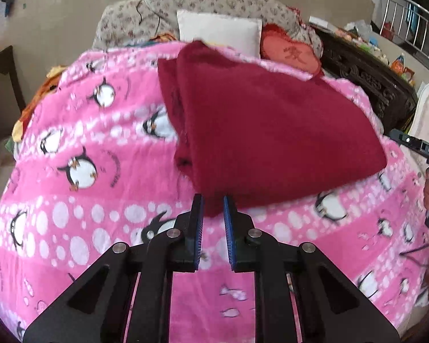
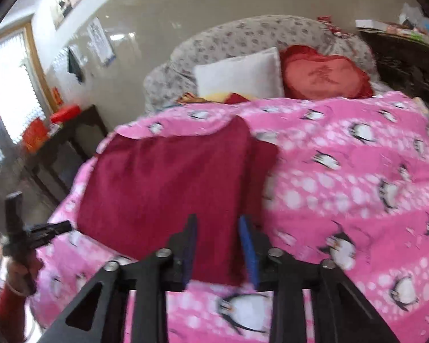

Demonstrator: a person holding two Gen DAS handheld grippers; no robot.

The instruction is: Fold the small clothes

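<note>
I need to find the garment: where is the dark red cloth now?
The dark red cloth lies on the pink penguin blanket, just beyond both grippers' fingertips, below the white pillow.

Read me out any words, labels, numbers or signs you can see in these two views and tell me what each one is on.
"DAS": white letters on the right gripper, seen at the right edge of the left wrist view.
A single Chinese character on the red heart-shaped cushion: too blurred to read for sure.
Lettering beside the penguins on the pink penguin blanket: too blurred to read.
Paper sheet on the wall: too small to read.
</note>
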